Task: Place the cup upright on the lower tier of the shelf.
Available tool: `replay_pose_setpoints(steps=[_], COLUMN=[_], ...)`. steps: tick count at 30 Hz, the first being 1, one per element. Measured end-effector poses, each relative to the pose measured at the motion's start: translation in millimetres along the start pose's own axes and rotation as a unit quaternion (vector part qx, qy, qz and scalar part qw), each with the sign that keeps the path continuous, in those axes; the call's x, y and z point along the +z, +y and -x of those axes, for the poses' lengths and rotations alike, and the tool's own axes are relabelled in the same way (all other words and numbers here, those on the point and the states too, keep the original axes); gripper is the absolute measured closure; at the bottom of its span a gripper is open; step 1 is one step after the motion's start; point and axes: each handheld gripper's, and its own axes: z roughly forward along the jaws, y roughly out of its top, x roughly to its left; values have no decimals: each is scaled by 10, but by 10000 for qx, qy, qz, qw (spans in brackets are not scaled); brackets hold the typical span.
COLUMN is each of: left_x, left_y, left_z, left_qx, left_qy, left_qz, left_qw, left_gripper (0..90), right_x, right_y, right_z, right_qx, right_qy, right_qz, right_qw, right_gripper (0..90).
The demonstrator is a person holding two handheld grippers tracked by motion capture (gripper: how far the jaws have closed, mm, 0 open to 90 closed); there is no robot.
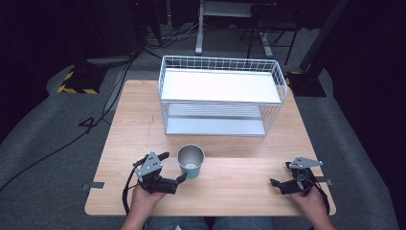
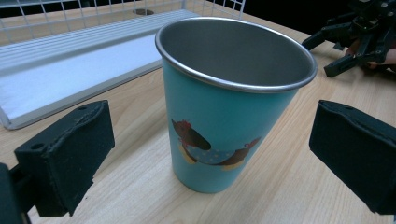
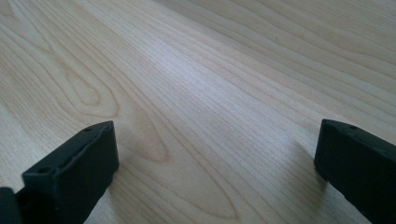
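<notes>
A teal metal cup [image 1: 190,162] with a hen picture stands upright and empty on the wooden table [image 1: 239,187], near the front left of centre. My left gripper [image 1: 174,166] is open just left of it, one jaw on each side, both clear of the cup's wall. In the left gripper view the cup [image 2: 224,126] stands between the two black pads [image 2: 70,158], with gaps on both sides. My right gripper [image 1: 281,174] is open low over the table at the front right, with bare wood between its jaws [image 3: 215,170].
A white two-tier wire rack [image 1: 220,86] stands at the back of the table, its lower shelf [image 2: 70,60] just beyond the cup. The right gripper [image 2: 348,42] appears far off in the left gripper view. Cables and stands lie on the floor behind.
</notes>
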Motion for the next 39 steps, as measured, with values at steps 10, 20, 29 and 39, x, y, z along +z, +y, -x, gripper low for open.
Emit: replay_pose_setpoints(steps=[10, 20, 29, 39], left_x=[198, 408, 546, 517], left_y=[-19, -27, -50, -46], left_z=[50, 70, 37, 40], left_qx=[-45, 18, -19, 202], left_qy=[-174, -195, -167, -158], left_qz=[-22, -196, -305, -363], left_qw=[9998, 9996, 9994, 9990], left_gripper=[36, 75, 151, 178], right_x=[1, 0, 4, 2], right_y=[0, 0, 4, 2], right_z=[0, 1, 5, 3], right_qx=[0, -1, 15, 23], right_qy=[1, 1, -8, -16], right_qz=[1, 2, 7, 4], right_qw=[10000, 10000, 10000, 10000], right_gripper=[0, 0, 1, 1])
